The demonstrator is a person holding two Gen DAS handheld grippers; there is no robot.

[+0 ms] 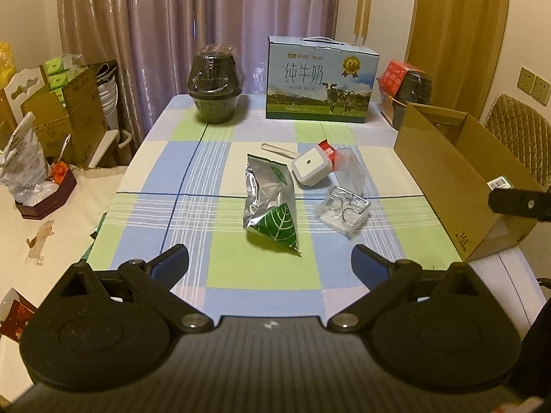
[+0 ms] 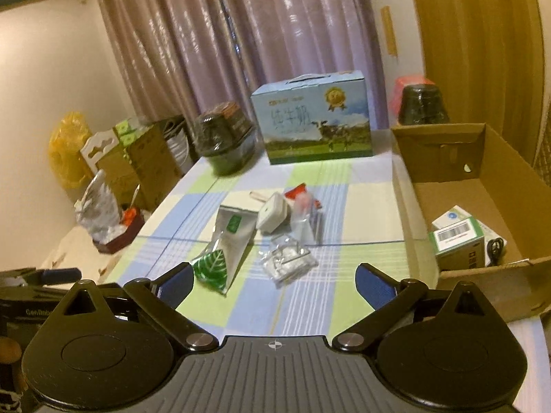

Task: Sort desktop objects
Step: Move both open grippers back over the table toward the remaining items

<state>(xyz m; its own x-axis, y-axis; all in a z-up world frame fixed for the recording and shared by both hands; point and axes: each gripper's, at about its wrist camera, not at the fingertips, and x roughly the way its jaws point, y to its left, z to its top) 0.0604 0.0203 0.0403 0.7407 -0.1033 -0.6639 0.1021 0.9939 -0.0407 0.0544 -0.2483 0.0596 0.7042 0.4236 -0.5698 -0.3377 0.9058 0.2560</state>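
Note:
Several small items lie on the checked tablecloth [image 1: 220, 275]. A silver foil pouch with a green leaf [image 1: 272, 203] [image 2: 224, 244] is nearest. Beyond it sit a white square device [image 1: 310, 167] [image 2: 272, 215], a red packet [image 1: 329, 153] [image 2: 299, 192], a clear bag of metal rings [image 1: 344, 211] [image 2: 289, 261] and a metal clip [image 1: 277, 149]. An open cardboard box [image 1: 447, 172] [image 2: 475, 189] on the right holds small packages [image 2: 458, 241]. My left gripper [image 1: 268, 256] and right gripper [image 2: 273, 275] are both open and empty, short of the pouch.
A blue milk carton [image 1: 320, 81] [image 2: 313, 120] and a stack of dark wrapped bowls [image 1: 213, 86] [image 2: 224, 141] stand at the table's far edge. Another dark stack [image 1: 416, 84] sits behind the cardboard box. Boxes and bags [image 1: 51, 120] crowd the left side.

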